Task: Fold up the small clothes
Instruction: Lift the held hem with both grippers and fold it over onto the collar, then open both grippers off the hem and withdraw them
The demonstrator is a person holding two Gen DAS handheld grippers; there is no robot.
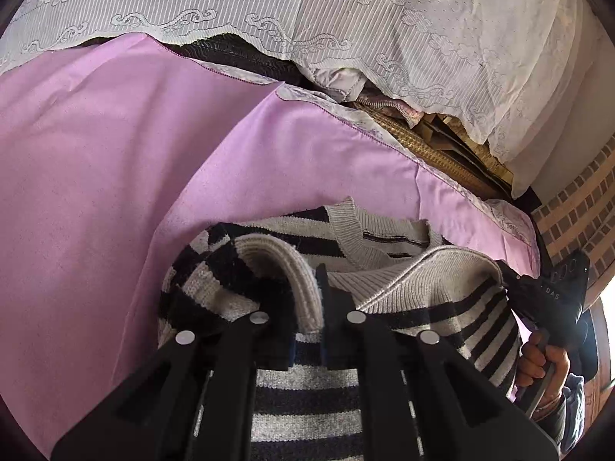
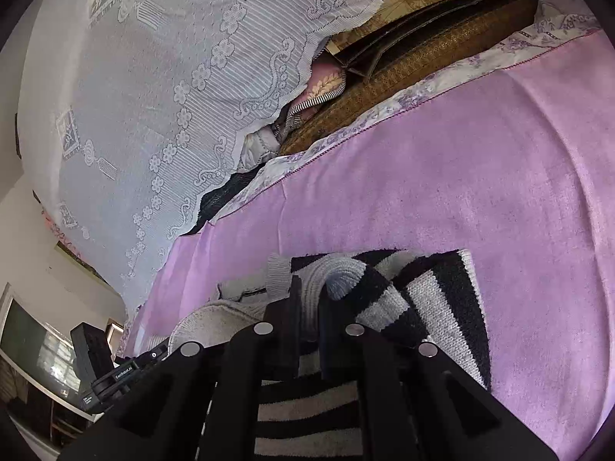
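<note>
The striped sweater (image 1: 307, 380) drapes between the 2 grippers over the pink sheet (image 1: 96, 176). The left gripper (image 1: 321, 299) and right gripper (image 2: 309, 307) each pinch a ribbed cream hem fold. Its knit is coarse, banded black and cream.

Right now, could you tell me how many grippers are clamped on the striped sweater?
2: the left gripper pinches one ribbed edge of the sweater, the right gripper another.
</note>
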